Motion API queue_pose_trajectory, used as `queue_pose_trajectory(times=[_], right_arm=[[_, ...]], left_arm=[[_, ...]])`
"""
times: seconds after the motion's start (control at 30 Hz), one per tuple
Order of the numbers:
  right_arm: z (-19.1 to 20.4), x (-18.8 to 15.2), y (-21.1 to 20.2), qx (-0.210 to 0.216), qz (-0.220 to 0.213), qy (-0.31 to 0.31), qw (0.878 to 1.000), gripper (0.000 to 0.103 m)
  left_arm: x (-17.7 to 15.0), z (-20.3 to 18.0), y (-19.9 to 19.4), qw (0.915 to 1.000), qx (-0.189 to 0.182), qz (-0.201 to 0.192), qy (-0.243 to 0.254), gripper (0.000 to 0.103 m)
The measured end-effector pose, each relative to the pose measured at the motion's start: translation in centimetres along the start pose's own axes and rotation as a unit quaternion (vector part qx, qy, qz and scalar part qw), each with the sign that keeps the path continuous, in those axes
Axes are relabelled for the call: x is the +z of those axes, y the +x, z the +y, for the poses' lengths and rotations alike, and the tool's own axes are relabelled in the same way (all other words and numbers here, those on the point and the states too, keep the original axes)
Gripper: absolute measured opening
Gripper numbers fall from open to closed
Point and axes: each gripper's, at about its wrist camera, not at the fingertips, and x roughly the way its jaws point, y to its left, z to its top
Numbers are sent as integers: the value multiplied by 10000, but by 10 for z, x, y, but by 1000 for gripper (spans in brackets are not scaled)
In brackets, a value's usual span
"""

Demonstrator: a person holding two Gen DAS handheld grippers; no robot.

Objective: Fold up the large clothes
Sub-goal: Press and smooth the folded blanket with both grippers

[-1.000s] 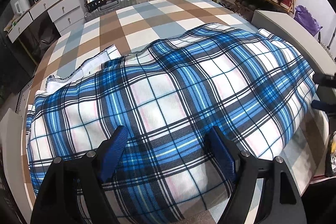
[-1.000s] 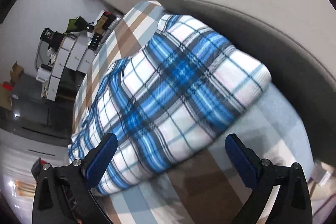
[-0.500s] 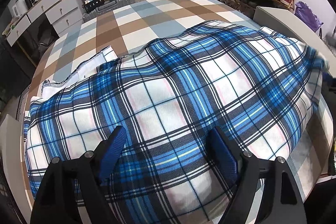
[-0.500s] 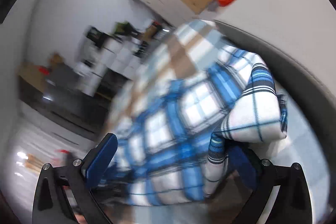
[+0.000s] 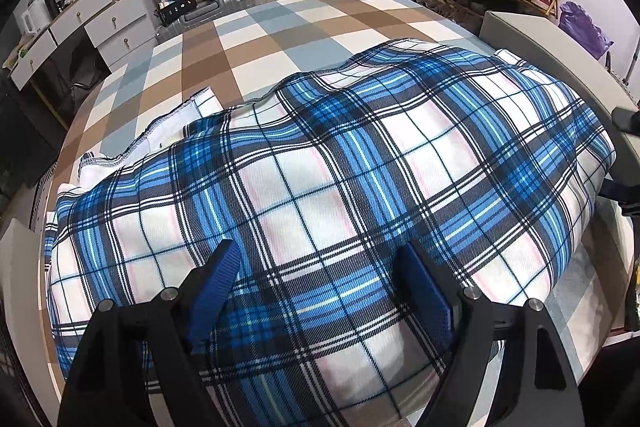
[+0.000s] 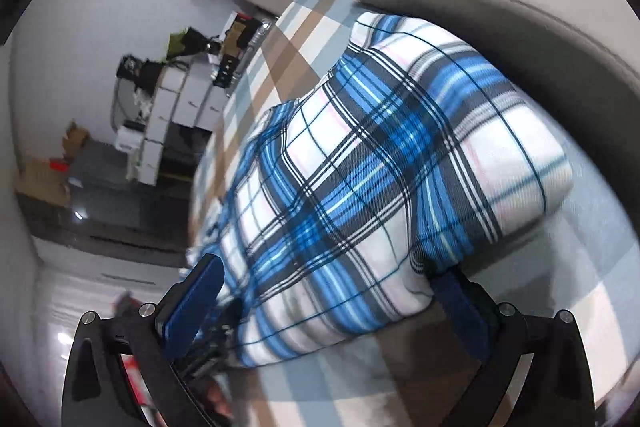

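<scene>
On the checked bed cover (image 5: 256, 39) lies the folded blue plaid garment (image 5: 320, 187), bulging between the headboard (image 5: 552, 55) and the foot. The left gripper (image 5: 320, 291) and the right gripper (image 6: 332, 303) both stand spread wide, pressed against it, gripping nothing.

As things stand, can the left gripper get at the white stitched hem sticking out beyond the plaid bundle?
Probably yes: the left gripper is open over the plaid bundle, and nothing covers the white hem beyond it.
</scene>
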Motion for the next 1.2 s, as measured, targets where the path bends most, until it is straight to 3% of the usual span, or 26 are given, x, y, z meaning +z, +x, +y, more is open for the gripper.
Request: queue_pose_trajectory(times=[0.07,0.2,0.4,0.47,0.63,0.8,0.97,1.2], right_arm=[[1,4,5,14,25,73,10000,103],[21,14,24,-232,40,-368,9990,103],[68,13,15,408,-271,-1374,9893,103],[68,7,9,305,-349,-1480,9879,103],[29,0,4,-285,-98,-743,9968,103],[3,-8,1,-402,97,-175,9990,103],[14,-9,19,-368,204,-394,9983,103],[35,19,52,-426,299,-592,9969,103]], left_arm=[[0,0,0,10000,6,4,-8,80],[0,-1,0,10000,25,0,-22,80],[-2,-2,1,10000,53,-19,55,80],[-2,-1,2,10000,46,-17,58,82],[-1,-1,3,10000,70,-11,53,83],[-3,-1,3,10000,68,-38,45,83],[-4,0,2,10000,64,-47,42,84],[-4,1,2,9999,75,-71,34,84]])
